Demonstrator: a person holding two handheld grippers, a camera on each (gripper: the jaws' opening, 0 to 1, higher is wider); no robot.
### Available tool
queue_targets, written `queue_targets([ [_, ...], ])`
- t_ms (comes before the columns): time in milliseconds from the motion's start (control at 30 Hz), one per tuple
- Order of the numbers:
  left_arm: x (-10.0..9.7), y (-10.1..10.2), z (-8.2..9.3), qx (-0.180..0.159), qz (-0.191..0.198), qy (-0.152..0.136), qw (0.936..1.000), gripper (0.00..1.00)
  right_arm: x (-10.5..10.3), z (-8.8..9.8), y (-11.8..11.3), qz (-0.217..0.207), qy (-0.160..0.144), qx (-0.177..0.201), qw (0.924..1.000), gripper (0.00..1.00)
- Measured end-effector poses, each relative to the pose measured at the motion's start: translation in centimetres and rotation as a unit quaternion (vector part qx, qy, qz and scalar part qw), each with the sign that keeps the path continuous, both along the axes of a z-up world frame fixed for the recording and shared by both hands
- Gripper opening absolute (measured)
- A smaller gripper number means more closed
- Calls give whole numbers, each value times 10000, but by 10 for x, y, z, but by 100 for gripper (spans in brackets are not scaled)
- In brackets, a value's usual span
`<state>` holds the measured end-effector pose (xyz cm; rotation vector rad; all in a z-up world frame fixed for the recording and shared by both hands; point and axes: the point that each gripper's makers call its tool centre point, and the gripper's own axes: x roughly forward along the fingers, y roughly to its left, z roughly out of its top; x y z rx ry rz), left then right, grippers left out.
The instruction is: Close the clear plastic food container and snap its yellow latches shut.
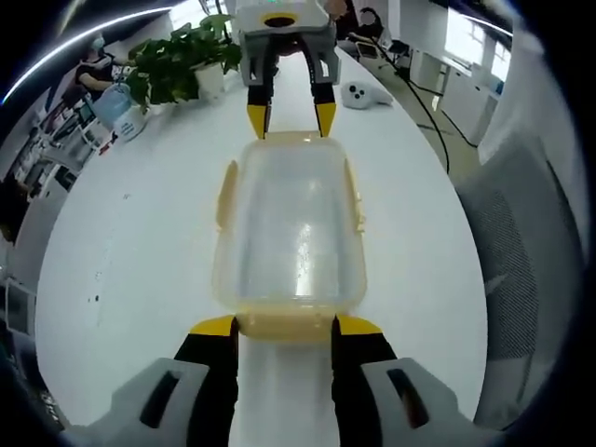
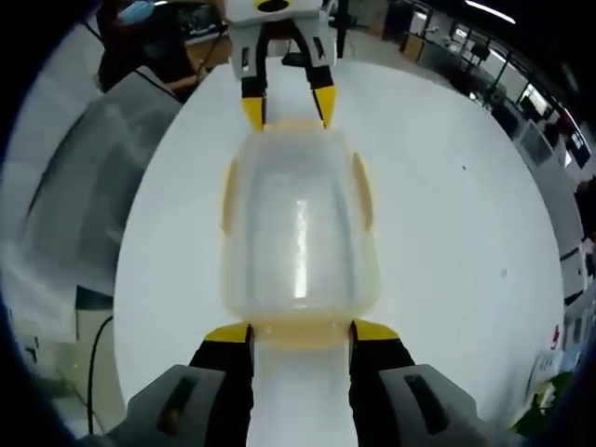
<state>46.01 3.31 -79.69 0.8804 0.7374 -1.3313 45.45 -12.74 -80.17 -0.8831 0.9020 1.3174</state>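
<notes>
Currently the clear container (image 1: 289, 228) sits lid-on at frame centre of the left gripper view, resting on the white surface (image 1: 121, 279).

Left to right in that view: potted plant (image 1: 182, 60) at upper left; a side latch (image 1: 226, 194) on the container's left edge, flared outward, apparently not snapped; the left hand-held gripper (image 1: 284, 326) at bottom centre, jaws parted and bracketing the near end latch (image 1: 284, 324), tips at or just beside its corners, nothing clamped. The right hand-held gripper (image 1: 291, 119) is at top centre, jaws likewise spread at the far end. Right side latch (image 1: 354, 200) is also flared. A small white device (image 1: 361, 93) is at upper right, well apart.

Right gripper view mirrors this: the container (image 2: 298, 233) is central, its side latches (image 2: 228, 196) standing off the walls, this view's own gripper (image 2: 301, 333) spread at the near end latch (image 2: 301, 331), and the other gripper (image 2: 289, 110) at the top.

Judgement: the lid looks seated; the end latches are the step in hand. Whether either is already snapped cannot be told.

Method note: press both ends together so the container cannot slide. Push each flap down and inward over the rim, squarely at its middle, not at one corner. Then do the side latches, bracing the opposite wall.
</notes>
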Motion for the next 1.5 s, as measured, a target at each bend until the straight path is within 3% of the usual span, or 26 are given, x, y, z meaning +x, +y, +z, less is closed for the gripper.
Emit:
queue_targets([
  [600,-1,0,-2,-101,-50,18,9999,40,-1,-1,0,24,58,78,10000,40],
  [633,-2,0,-3,-96,-52,47,9999,40,-5,-1,0,-89,198,120,9997,40],
  [867,-5,13,-6,88,88,151,9998,44,-7,1,-12,-483,313,124,9983,51],
  [967,-4,15,-1,-22,225,184,9996,44,-7,4,-13,-506,240,148,9983,50],
  [1067,-5,16,4,-104,530,328,9980,44,-7,9,-10,-794,286,265,9961,49],
  [1167,-5,10,12,-377,946,502,9935,44,-8,15,-2,-1366,521,447,9882,45],
  [1267,-1,5,21,-581,1330,555,9879,45,2,19,2,-1880,510,553,9793,43],
  [1400,5,6,24,-658,2049,753,9736,46,6,19,4,-2290,507,570,9704,41],
  [1467,2,0,26,-847,2354,1031,9627,46,10,21,6,-2628,521,680,9610,38],
  [1500,2,-2,27,-914,2400,1074,9605,47,10,22,8,-2754,576,763,9566,39],
])
